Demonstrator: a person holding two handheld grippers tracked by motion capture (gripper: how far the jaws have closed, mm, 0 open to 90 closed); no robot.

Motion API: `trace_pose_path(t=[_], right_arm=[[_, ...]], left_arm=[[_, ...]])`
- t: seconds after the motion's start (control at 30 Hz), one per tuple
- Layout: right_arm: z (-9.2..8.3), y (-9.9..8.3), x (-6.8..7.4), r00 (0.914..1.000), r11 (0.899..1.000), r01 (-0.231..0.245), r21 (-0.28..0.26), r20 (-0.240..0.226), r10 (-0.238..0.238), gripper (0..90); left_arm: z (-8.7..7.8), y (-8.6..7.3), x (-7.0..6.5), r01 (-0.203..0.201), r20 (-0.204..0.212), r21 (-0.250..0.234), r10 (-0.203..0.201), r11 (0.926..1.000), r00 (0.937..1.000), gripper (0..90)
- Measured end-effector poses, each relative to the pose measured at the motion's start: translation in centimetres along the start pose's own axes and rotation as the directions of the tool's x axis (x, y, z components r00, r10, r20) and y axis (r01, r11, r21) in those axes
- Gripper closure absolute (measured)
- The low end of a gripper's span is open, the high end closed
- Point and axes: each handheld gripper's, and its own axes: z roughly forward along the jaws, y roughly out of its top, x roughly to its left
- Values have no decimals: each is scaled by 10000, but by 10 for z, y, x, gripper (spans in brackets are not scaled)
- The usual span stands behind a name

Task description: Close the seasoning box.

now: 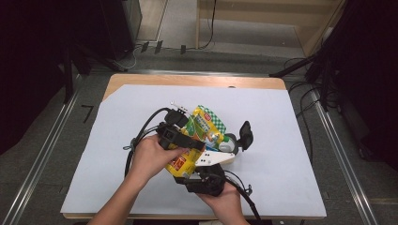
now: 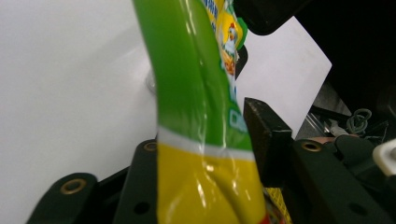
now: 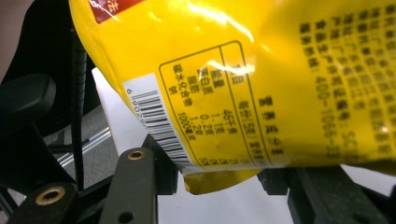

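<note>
A snack bag (image 1: 202, 125), green checked at the top and yellow lower down, hangs tilted over the white sheet between both hands. My left gripper (image 1: 193, 141) reaches in from the left. In the left gripper view the bag (image 2: 201, 140) runs up between the left gripper's (image 2: 205, 140) spread jaws, which flank it without squeezing. My right gripper (image 1: 199, 165) comes up from below. In the right gripper view the right gripper (image 3: 215, 163) is shut on the yellow bottom of the bag (image 3: 243, 79), near its barcode.
A white sheet (image 1: 281, 140) covers most of the wooden table (image 1: 187, 80). A small pale object (image 1: 227, 142) and a black piece (image 1: 245, 135) sit just right of the bag. Cables (image 1: 141, 136) trail from the grippers. Floor rails and dark stands ring the table.
</note>
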Motion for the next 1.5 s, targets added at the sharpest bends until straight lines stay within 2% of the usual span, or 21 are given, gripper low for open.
trace_pose_path(t=[0.13,0.2,0.37,0.47,0.57,0.7,0.8,0.93,1.0,1.07,1.23,1.3,1.4,1.5], right_arm=[[-3,1,-3,9999,10000,38,-46,143,-38,589],[-2,1,-3,9999,10000,62,-1,149,-62,588],[3,0,-1,9998,9996,143,247,145,-147,582],[6,-1,2,9993,9982,304,518,207,-315,575],[10,-1,5,9972,9950,585,814,421,-621,564],[14,-1,8,9951,9910,752,1112,562,-818,547],[17,0,11,9887,9846,1110,1351,856,-1232,532],[18,1,14,9807,9800,1338,1474,1227,-1523,517],[18,2,14,9810,9814,1234,1471,1309,-1429,532],[18,4,12,9837,9835,1067,1458,1283,-1257,555],[14,7,8,9947,9921,652,1071,728,-733,595],[12,9,7,9988,9963,347,785,330,-374,601],[9,12,7,9998,9986,194,500,59,-197,602],[9,14,6,9999,9989,115,454,0,-116,599]], left_arm=[[0,-1,3,165,47,-55,-164,9998,9999,603],[1,-1,3,128,-55,7,-128,9999,9999,617],[1,-1,0,-272,-393,-85,268,9996,9989,721],[2,0,-4,-458,-634,119,464,9989,9969,777],[4,1,-6,-480,-797,330,505,9983,9955,802],[5,4,-4,-269,-835,537,313,9982,9960,832],[5,6,-2,-15,-780,678,68,9977,9969,846],[2,11,0,248,-773,753,-190,9969,9968,864],[3,13,-1,387,-856,753,-322,9964,9958,868],[4,16,-3,357,-867,725,-294,9967,9958,870],[4,23,-5,138,-606,802,-90,9967,9981,851],[4,26,-4,68,-502,895,-23,9960,9987,829],[5,30,-1,176,-258,1001,-151,9948,9996,797],[6,35,2,283,-180,1199,-263,9924,9995,796]])
